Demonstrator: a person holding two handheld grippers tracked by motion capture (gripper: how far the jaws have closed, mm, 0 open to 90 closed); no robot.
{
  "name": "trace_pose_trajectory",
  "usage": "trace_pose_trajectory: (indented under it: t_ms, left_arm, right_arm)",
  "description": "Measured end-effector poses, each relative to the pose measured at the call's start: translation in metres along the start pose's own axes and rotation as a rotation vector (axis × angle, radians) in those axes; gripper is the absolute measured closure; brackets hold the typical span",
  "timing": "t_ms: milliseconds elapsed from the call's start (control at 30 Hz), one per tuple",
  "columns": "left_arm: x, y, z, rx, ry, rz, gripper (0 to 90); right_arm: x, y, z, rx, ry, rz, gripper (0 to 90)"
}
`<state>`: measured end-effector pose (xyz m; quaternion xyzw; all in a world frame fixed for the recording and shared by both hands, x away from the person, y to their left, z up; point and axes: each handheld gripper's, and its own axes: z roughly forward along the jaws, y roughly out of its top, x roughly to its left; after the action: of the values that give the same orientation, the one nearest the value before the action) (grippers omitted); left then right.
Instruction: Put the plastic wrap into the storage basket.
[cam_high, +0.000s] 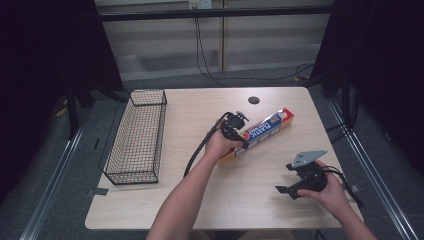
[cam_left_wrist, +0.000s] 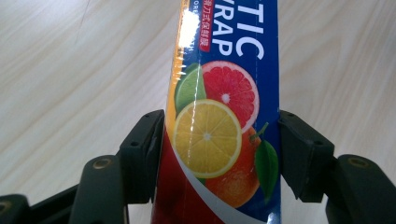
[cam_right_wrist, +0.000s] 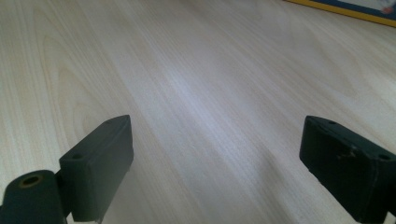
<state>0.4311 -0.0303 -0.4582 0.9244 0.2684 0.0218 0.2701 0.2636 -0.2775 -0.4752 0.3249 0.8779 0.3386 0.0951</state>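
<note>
Left hand-held gripper (cam_high: 239, 131) clamped across the box (cam_high: 260, 132) — right one idle.

The box is held at its near end, its long axis running away up and right over the desk (cam_high: 200, 200), jaws pressed on both long sides. The right hand-held gripper (cam_high: 282, 190) is kept well apart, jaws spread on nothing — the basket (cam_high: 137, 137) lies to the left.

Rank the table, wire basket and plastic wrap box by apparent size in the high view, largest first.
1. table
2. wire basket
3. plastic wrap box, partly covered by the left gripper, whose jaws are shut on it.
</note>
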Motion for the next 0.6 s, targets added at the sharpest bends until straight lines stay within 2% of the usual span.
trace_pose_trajectory:
  t_ms: [33, 67, 100, 133, 200, 300, 333, 433, 500, 533, 600]
  left_arm:
    - [0.001, -0.005, -0.004, 0.01, 0.006, 0.013, 38.4]
    - [0.0, -0.01, -0.007, 0.004, 0.008, -0.002, 38.5]
    - [0.001, -0.015, -0.011, 0.015, 0.008, 0.013, 38.5]
    - [-0.001, -0.021, -0.014, 0.006, 0.015, -0.006, 38.7]
    - [-0.003, -0.03, -0.022, 0.034, 0.018, 0.003, 38.8]
    - [-0.004, -0.037, -0.028, 0.05, 0.026, 0.008, 38.8]
    - [-0.004, -0.038, -0.029, 0.049, 0.029, -0.005, 38.8]
    - [-0.002, -0.035, -0.03, 0.056, 0.016, -0.001, 36.1]
    - [-0.001, -0.029, -0.031, 0.029, 0.006, -0.011, 34.3]
    - [-0.002, -0.026, -0.029, -0.001, 0.004, -0.037, 31.3]
    - [-0.001, -0.019, -0.027, 0.01, 0.007, -0.036, 26.0]
  right_arm:
    - [0.0, 0.0, 0.0, -0.003, -0.001, 0.002, 9.8]
    - [0.0, 0.0, 0.001, 0.0, -0.003, 0.001, 9.8]
    - [0.0, 0.0, 0.001, 0.0, -0.003, 0.001, 9.8]
    - [0.0, 0.0, 0.001, 0.0, -0.002, 0.006, 9.8]
    - [-0.001, 0.001, 0.001, 0.0, 0.001, 0.006, 9.8]
    - [0.0, 0.001, 0.002, -0.002, 0.001, 0.013, 10.1]
    - [0.0, 0.001, 0.002, -0.002, 0.001, 0.013, 10.1]
    - [0.001, 0.004, 0.003, 0.0, 0.004, -0.003, 10.1]
    - [0.002, 0.005, 0.004, 0.004, 0.0, -0.01, 10.1]
    - [0.002, 0.005, 0.004, 0.013, 0.005, -0.018, 10.1]
    - [0.003, 0.006, 0.007, 0.011, 0.003, -0.025, 10.1]
